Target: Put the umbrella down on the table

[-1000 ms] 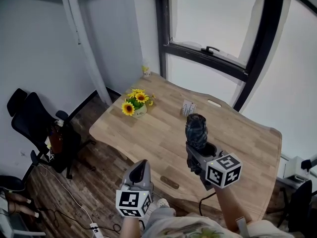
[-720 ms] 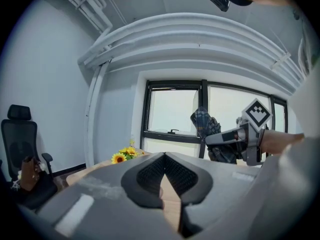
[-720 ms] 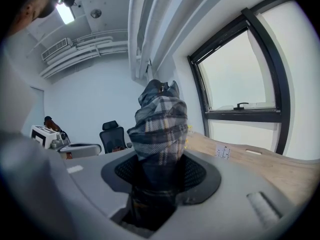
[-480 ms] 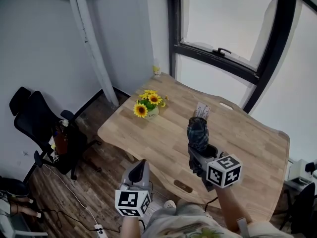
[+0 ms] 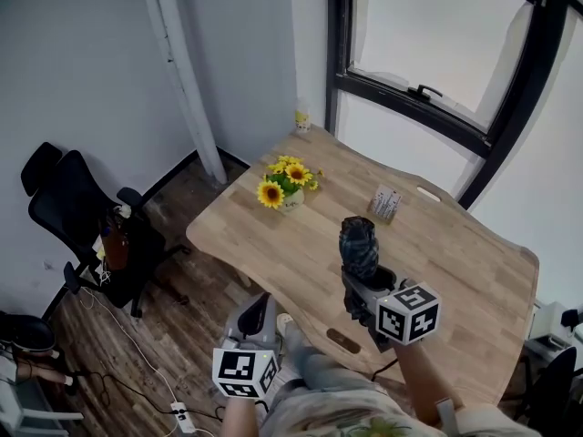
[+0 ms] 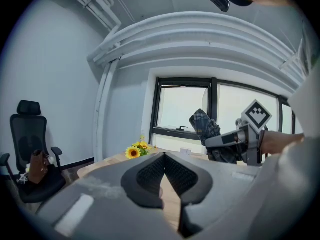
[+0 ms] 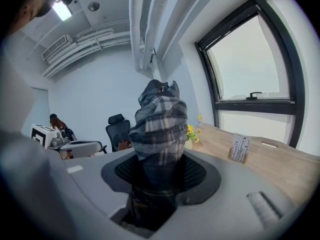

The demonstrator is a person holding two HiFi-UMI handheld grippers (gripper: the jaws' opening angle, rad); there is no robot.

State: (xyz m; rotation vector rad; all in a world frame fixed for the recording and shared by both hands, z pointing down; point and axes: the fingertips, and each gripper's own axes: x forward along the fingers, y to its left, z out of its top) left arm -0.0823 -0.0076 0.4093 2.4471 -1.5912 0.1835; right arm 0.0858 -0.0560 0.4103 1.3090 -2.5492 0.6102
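Dark plaid folded umbrella (image 5: 359, 242) held upright above the pale wooden worktop (image 5: 455, 253), not yet set down.
Nearest, the left tool (image 5: 260, 301) has its jaws together on nothing, out over the dark plank floor (image 5: 182, 335). Beside it the right tool (image 5: 362, 283) clamps the umbrella's lower end. Farther on sit a small pot of yellow sunflowers (image 5: 287, 182) and a white card stand (image 5: 386, 203), then the black-framed window (image 5: 428, 98).

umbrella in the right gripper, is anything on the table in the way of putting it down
Nothing visible blocks it. The umbrella, held by the right gripper, has bare table ahead; the sunflower pot sits off to the left and the card stand farther back.
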